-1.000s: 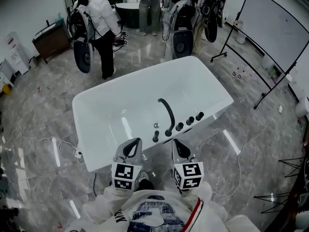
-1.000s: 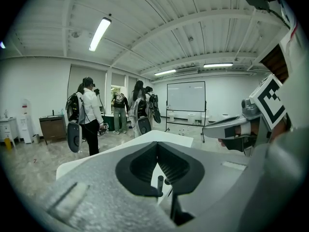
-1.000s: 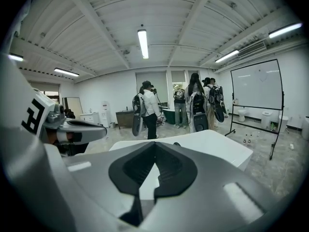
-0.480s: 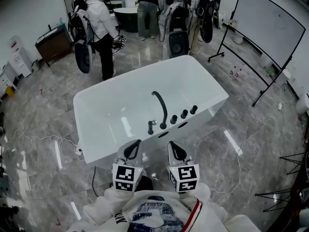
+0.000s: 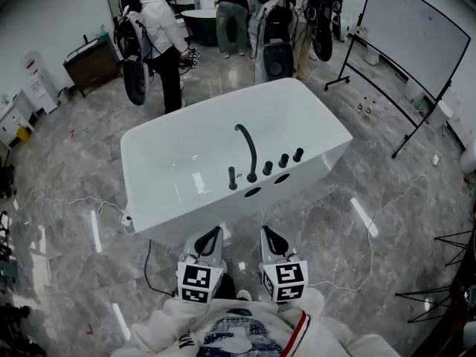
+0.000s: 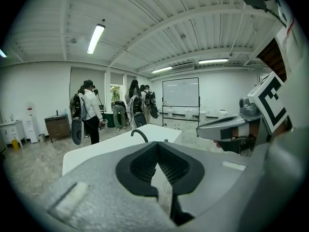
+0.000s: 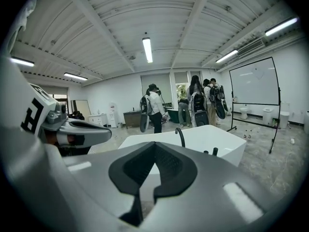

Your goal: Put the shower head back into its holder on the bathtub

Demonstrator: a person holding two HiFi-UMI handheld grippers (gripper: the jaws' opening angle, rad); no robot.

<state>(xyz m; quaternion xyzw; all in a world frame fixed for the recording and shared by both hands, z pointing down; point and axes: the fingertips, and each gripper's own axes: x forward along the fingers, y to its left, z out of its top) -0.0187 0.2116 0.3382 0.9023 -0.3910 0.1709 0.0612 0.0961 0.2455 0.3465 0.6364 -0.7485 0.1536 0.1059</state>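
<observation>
A white freestanding bathtub (image 5: 186, 162) stands on the grey marble floor ahead of me. On its near rim are a black arched spout (image 5: 247, 147), three black knobs (image 5: 283, 160) and a slim black shower head (image 5: 232, 178) that stands upright left of the spout. My left gripper (image 5: 214, 232) and right gripper (image 5: 265, 232) hang side by side over the floor, short of the tub, both shut and empty. In the left gripper view the tub (image 6: 96, 151) shows beyond the closed tips (image 6: 157, 143). The right gripper view shows the spout (image 7: 180, 135) past its tips (image 7: 154, 143).
Several people (image 5: 160, 36) with hanging gear stand behind the tub. A whiteboard on a wheeled stand (image 5: 424, 43) is at the right. A wooden cabinet (image 5: 93, 62) stands at the far left. Cables (image 5: 67, 203) trail on the floor left and right of the tub.
Both grippers have drawn back from the tub's rim and now hang over open floor. The tub sits farther away in the head view. Both stayed shut.
</observation>
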